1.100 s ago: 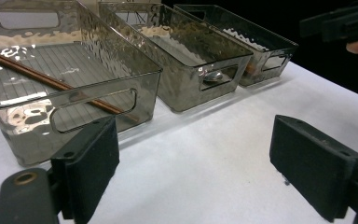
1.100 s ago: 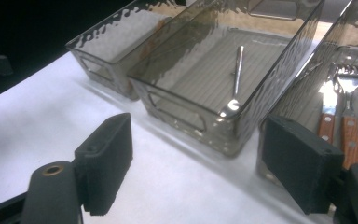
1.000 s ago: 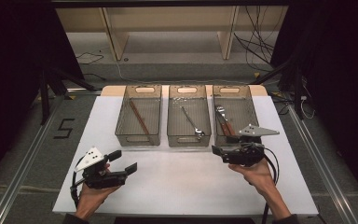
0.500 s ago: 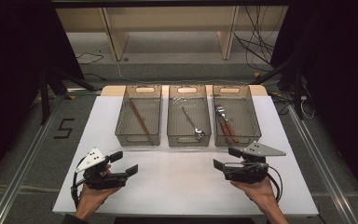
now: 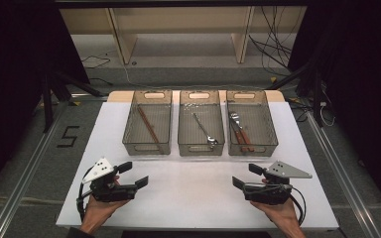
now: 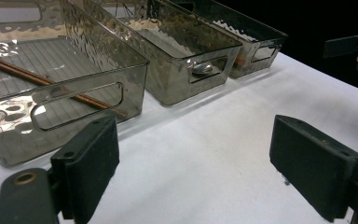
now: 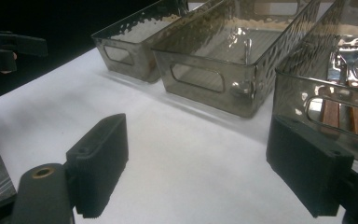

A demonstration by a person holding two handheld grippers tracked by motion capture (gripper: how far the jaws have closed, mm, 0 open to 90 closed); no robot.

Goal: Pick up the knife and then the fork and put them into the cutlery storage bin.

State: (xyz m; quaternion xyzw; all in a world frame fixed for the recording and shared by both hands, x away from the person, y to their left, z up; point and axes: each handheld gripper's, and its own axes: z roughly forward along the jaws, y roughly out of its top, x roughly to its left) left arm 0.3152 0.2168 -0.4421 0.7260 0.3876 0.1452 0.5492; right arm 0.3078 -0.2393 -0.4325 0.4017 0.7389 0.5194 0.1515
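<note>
Three clear smoky bins stand in a row at the far side of the white table point(image 5: 193, 188). The left bin point(image 5: 148, 144) holds brown chopsticks point(image 5: 149, 125), also seen as chopsticks point(image 6: 51, 84). In the middle bin point(image 5: 201, 145) lies a metal spoon point(image 5: 206, 132). The right bin point(image 5: 252, 144) holds wooden-handled cutlery point(image 5: 240, 131). My left gripper point(image 5: 135, 174) rests open near the front left, nothing between its jaws. My right gripper point(image 5: 244, 175) stands open at the front right, also holding nothing. Both point inward across the table.
A shelf unit point(image 5: 178, 29) stands beyond the table, with cables point(image 5: 273, 49) on the floor. A "5" mark point(image 5: 68, 136) is on the floor at the left. Bare white table lies between the two grippers and in front of the bins.
My right gripper has drawn back from the right bin toward the table's front edge. The left gripper has shifted slightly toward the front. Both stay open.
</note>
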